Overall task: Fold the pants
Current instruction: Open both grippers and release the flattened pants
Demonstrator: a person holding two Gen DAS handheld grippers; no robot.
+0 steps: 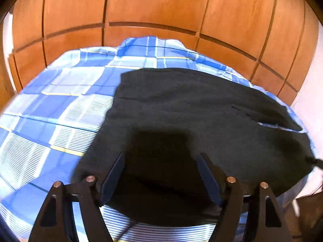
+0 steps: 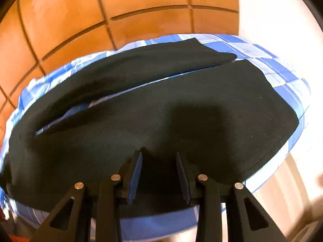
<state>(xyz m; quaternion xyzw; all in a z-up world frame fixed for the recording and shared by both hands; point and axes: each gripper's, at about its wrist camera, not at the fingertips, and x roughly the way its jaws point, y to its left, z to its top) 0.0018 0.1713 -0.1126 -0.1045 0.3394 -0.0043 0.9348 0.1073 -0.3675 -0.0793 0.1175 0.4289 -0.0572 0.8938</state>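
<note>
Black pants point(image 1: 181, 109) lie flat on a bed with a blue plaid sheet point(image 1: 50, 111). In the left wrist view my left gripper point(image 1: 161, 157) hovers over the near edge of the pants, jaws wide apart, nothing pinched between the pads. The right wrist view shows the pants point(image 2: 141, 121) with both legs spread and a thin strip of sheet point(image 2: 141, 86) between them. Over the near leg my right gripper point(image 2: 158, 155) has its jaws partly apart, and only dark cloth shows below the gap between the ribbed pads. The cloth under both grippers is in shadow.
Orange-brown wooden wardrobe panels point(image 1: 161, 6) stand behind the bed. A white wall point(image 2: 272, 10) lies to the right. The bed's right edge drops to a pale floor point(image 2: 282, 191). A dark cord point(image 1: 317, 161) trails off the pants at the right.
</note>
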